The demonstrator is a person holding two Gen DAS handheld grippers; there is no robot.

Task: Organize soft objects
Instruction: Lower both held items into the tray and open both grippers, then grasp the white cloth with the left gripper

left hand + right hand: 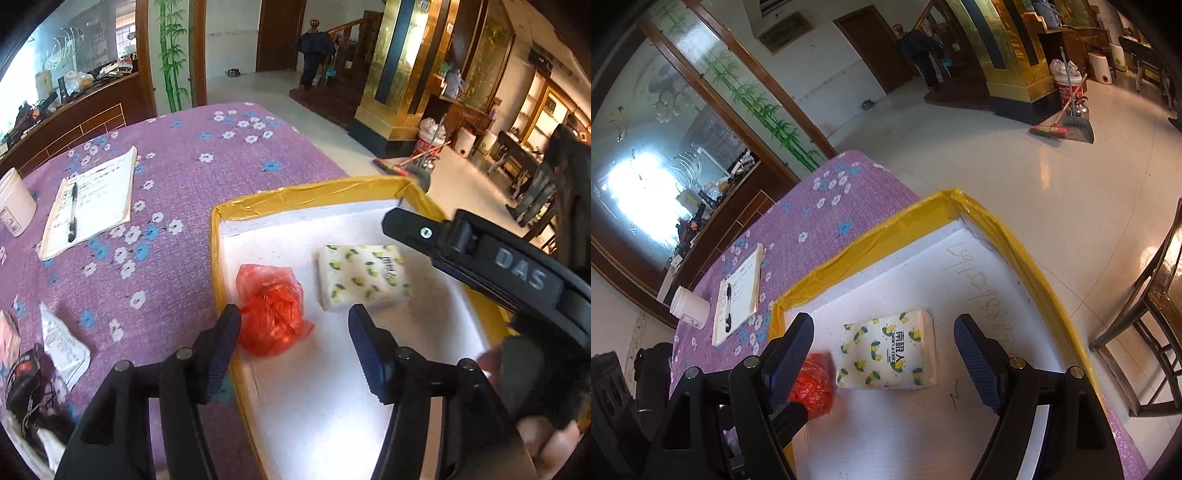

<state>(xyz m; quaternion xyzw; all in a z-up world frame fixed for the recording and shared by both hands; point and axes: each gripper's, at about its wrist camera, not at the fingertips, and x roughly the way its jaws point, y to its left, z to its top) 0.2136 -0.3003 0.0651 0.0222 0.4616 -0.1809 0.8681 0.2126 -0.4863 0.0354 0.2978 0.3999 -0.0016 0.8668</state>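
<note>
Inside the foam box (pixel 369 206), we are judging the red plastic bag (pixel 271 310) crumpled, light, yielding; the tissue pack (pixel 888 354) soft, squashable. Both the left gripper (pixel 293 341) and the right gripper (pixel 884 356) are standing open, pinching nothing, so we are favouring mid-body holds

We see a pale glossy floor (pixel 979 155), a brown door (pixel 279 33), and a glass panel (pixel 753 96) painted with green bamboo. A gold pillar (pixel 402 74) rises beside wooden stairs (pixel 343 40). A broom (pixel 1052 127) leans by a bucket (pixel 1067 88). Daylight glares in the glass.
</note>
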